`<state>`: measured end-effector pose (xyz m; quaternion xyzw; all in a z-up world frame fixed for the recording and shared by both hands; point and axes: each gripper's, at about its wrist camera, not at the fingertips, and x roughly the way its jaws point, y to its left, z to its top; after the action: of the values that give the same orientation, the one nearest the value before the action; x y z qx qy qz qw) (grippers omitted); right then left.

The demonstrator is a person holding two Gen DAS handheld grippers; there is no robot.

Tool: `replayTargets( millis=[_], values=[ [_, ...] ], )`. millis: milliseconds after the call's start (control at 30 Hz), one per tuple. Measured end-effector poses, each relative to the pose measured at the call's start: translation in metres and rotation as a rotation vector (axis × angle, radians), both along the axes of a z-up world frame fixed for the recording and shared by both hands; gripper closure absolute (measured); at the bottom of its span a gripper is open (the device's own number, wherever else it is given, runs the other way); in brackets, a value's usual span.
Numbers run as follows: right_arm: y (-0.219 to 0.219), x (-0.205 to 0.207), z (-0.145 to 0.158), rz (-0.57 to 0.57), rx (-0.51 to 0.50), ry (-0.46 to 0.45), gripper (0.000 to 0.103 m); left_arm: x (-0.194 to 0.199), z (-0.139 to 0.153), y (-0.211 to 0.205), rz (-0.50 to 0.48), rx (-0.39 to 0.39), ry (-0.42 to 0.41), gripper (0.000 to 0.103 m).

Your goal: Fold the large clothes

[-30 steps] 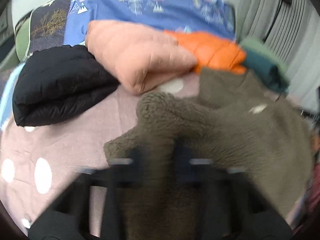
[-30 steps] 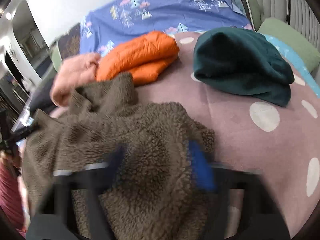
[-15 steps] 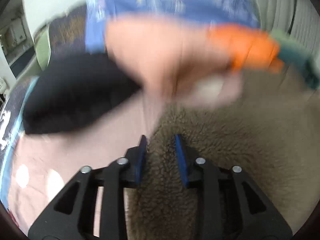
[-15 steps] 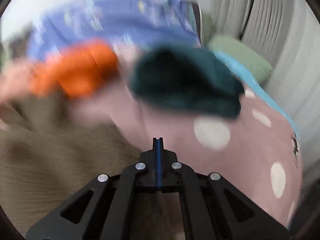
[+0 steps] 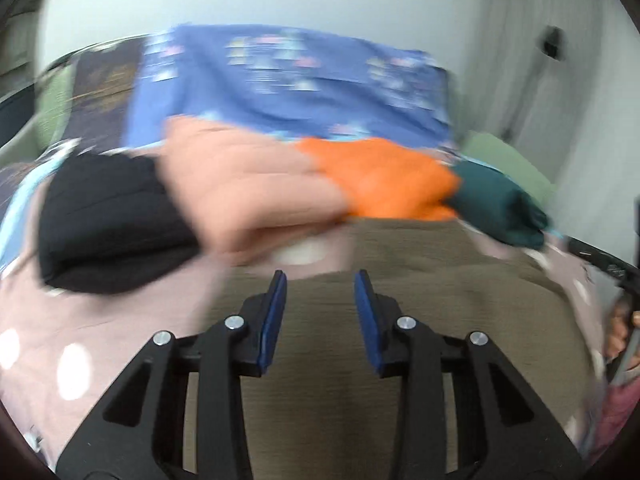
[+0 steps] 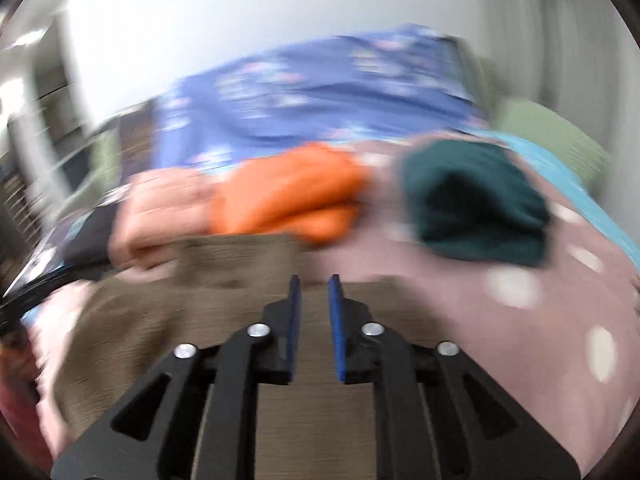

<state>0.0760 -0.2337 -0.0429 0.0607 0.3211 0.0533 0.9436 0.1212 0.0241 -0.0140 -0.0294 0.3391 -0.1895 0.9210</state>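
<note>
We see a row of 4 folded garments across the bed: black jacket [image 5: 108, 220], peach quilted jacket [image 5: 248, 192], orange puffer jacket [image 5: 380, 180], dark green fleece [image 5: 496, 204]. The brown fleece [image 5: 420, 280] lies spread on the mauve dotted bedspread [image 5: 100, 320], below both tools. Our left gripper [image 5: 320, 300] is opening, nothing pinched between its blue pads. Our right gripper [image 6: 315, 304] is opening too, jaws narrowly parted, gap empty. Both views are motion-blurred.

One brown fleece [image 5: 420, 280], four folded garments – black [image 5: 108, 220], pink [image 5: 248, 184], orange [image 5: 384, 176], teal [image 5: 496, 204]
</note>
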Motion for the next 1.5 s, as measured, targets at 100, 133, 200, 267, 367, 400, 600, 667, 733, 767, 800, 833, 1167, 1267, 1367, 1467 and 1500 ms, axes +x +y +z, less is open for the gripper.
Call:
replayTargets(
  millis=[100, 133, 200, 267, 367, 400, 600, 667, 733, 767, 800, 833, 1167, 1267, 1367, 1467, 1500],
  values=[
    [0.026, 0.027, -0.040, 0.001, -0.097, 0.096, 0.074, 0.001, -0.033, -0.054, -0.043, 0.208, -0.005, 0.033],
    [0.020, 0.043, -0.073, -0.037, -0.131, 0.179, 0.073, 0.006, -0.052, -0.065, -0.043, 0.285, 0.021, 0.033],
    [-0.001, 0.060, -0.113, -0.043, -0.015, 0.258, 0.071, 0.018, -0.095, -0.065, -0.034, 0.276, 0.149, 0.033],
    [-0.019, 0.059, -0.103, -0.050, 0.113, 0.248, 0.072, 0.019, -0.086, -0.060, -0.019, 0.250, 0.141, 0.033],
    [-0.007, 0.058, -0.102, -0.047, 0.022, 0.240, 0.071, 0.017, -0.088, -0.064, -0.022, 0.282, 0.139, 0.033],
    [-0.002, 0.056, -0.098, -0.053, -0.009, 0.237, 0.071, 0.017, -0.086, -0.064, -0.021, 0.282, 0.140, 0.033],
    [0.020, 0.031, -0.052, -0.029, 0.032, 0.105, 0.071, 0.001, -0.047, -0.045, -0.019, 0.094, 0.108, 0.043],
    [0.036, 0.032, -0.051, 0.000, 0.005, 0.099, 0.071, -0.002, -0.047, -0.049, -0.008, 0.123, 0.128, 0.043],
    [0.045, 0.048, -0.078, -0.008, -0.049, 0.187, 0.071, 0.012, -0.069, -0.058, 0.024, 0.221, 0.193, 0.043],
    [0.048, 0.059, -0.104, -0.016, -0.078, 0.242, 0.071, 0.019, -0.083, -0.062, 0.029, 0.241, 0.204, 0.041],
    [0.049, 0.059, -0.112, -0.022, -0.109, 0.227, 0.071, 0.022, -0.086, -0.063, 0.029, 0.240, 0.192, 0.040],
    [0.057, 0.056, -0.108, -0.034, -0.164, 0.198, 0.071, 0.023, -0.085, -0.063, 0.035, 0.236, 0.190, 0.041],
    [0.051, 0.014, -0.068, -0.034, 0.056, 0.156, 0.070, 0.012, -0.082, -0.063, 0.039, 0.243, 0.169, 0.040],
    [0.070, -0.010, -0.067, -0.037, -0.047, 0.131, 0.071, 0.014, -0.084, -0.063, 0.040, 0.242, 0.170, 0.041],
    [0.085, -0.014, -0.114, -0.005, -0.184, 0.151, 0.071, 0.014, -0.084, -0.062, 0.037, 0.233, 0.171, 0.040],
    [0.083, -0.025, -0.095, -0.029, -0.142, 0.171, 0.072, 0.014, -0.084, -0.063, 0.037, 0.236, 0.170, 0.040],
    [0.080, -0.032, -0.087, -0.036, -0.087, 0.178, 0.071, 0.014, -0.083, -0.062, 0.037, 0.232, 0.168, 0.040]
  ],
)
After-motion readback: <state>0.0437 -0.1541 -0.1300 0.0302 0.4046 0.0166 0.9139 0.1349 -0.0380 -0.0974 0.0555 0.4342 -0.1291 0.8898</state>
